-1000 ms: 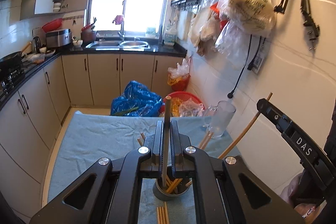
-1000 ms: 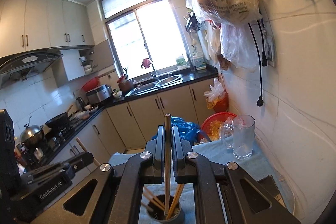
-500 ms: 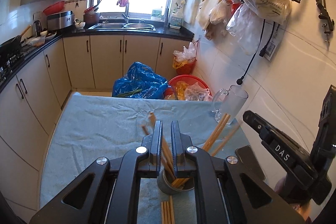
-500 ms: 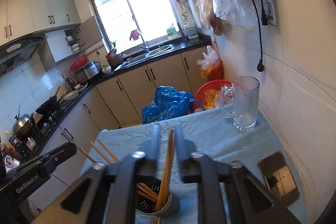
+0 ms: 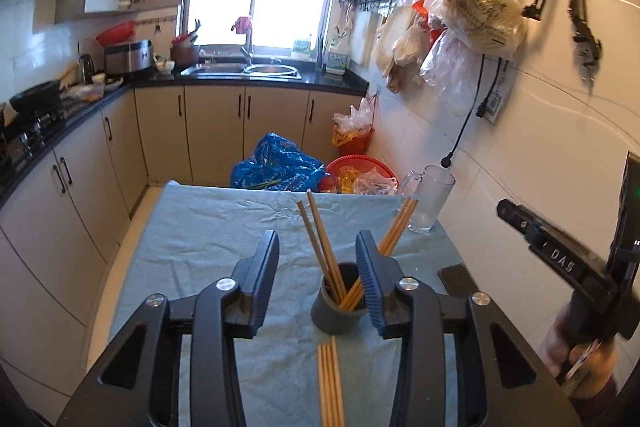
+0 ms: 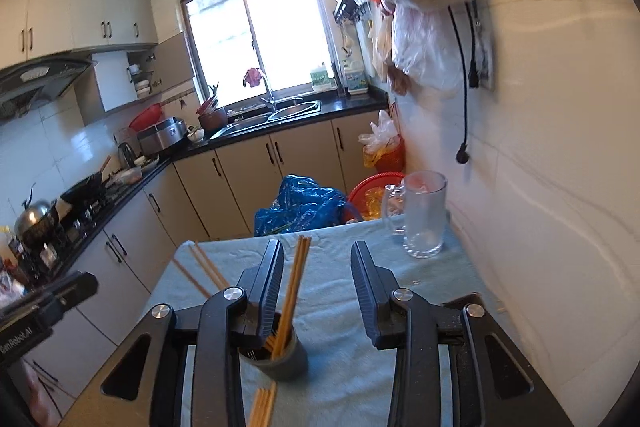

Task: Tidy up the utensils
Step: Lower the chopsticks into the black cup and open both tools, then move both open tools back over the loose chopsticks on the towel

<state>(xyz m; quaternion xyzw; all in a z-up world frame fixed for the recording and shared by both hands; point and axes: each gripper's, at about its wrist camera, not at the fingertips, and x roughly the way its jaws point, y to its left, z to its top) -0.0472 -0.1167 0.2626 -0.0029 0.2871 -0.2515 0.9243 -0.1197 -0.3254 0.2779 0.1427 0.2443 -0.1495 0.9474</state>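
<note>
1. Both the left gripper (image 5: 317,259) and right gripper (image 6: 317,267) are hanging wide, holding nothing.
2. Loose chopsticks (image 5: 330,381) are lying on the cloth-covered worktop (image 5: 208,227) just below the left gripper, before the dark round cup (image 5: 339,311).
3. Thin, stiff, light, probably bamboo; they are likely rolling easily, so pinching mid-length looks best.

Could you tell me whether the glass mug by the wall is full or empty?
Empty: the glass mug stands upright on the cloth, and its frosted walls show no liquid line.
</note>
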